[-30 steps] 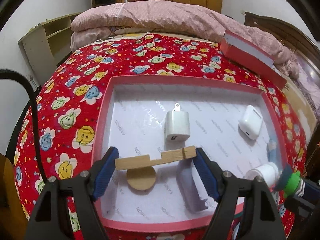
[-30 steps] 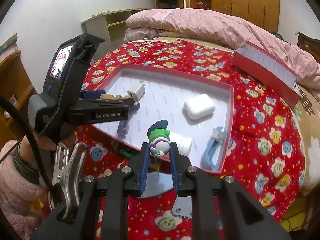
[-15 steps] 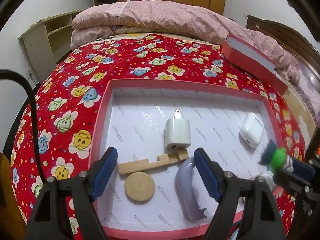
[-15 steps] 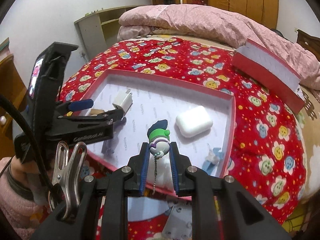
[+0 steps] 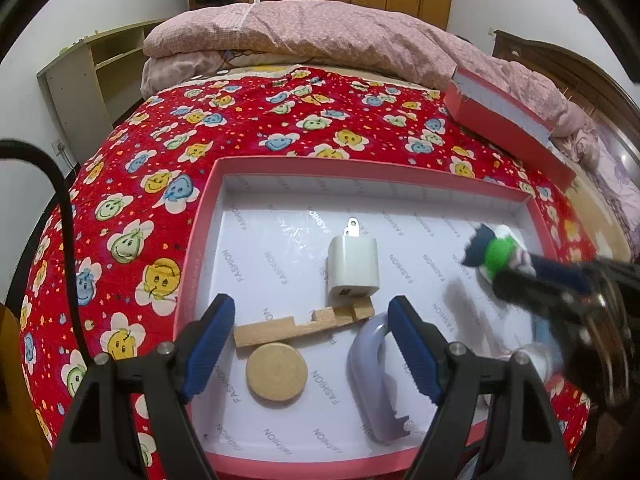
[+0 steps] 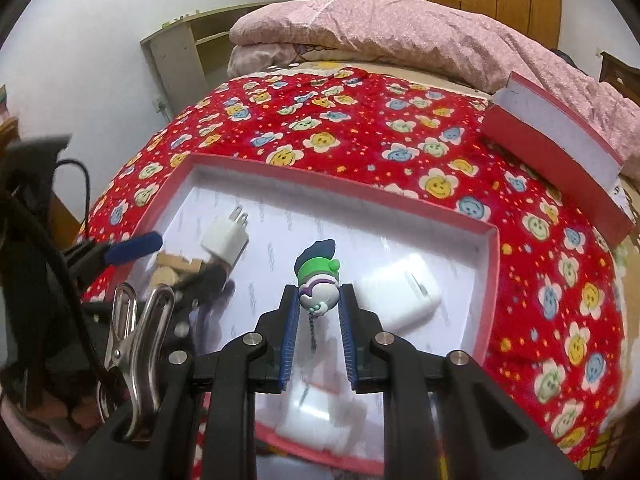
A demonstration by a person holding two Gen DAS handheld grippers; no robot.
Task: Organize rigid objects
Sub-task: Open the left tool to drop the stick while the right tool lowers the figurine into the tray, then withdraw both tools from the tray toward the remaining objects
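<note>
A shallow red box [image 5: 200, 240] with a white floor lies on the bed. In it are a white plug charger [image 5: 353, 267], a wooden phone stand [image 5: 304, 322] with a round wooden disc [image 5: 277, 372], a lilac clip [image 5: 374, 376] and a white earbud case [image 6: 400, 290]. My left gripper [image 5: 310, 344] is open and empty, above the wooden stand at the box's near edge. My right gripper [image 6: 319, 304] is shut on a small toy figure with a green band and blue hat [image 6: 318, 268], held over the box's middle; it shows blurred in the left wrist view [image 5: 494, 254].
The box's red lid [image 5: 508, 120] leans on a pink quilt [image 5: 340, 40] at the back right. The red flower blanket [image 5: 260, 128] covers the bed. A shelf unit [image 5: 88, 80] stands at the left wall. A white item [image 6: 316, 420] lies blurred under my right gripper.
My left gripper let go of the wooden stand and drew back; the stand now lies in the box. My right gripper moved forward over the box with the toy figure.
</note>
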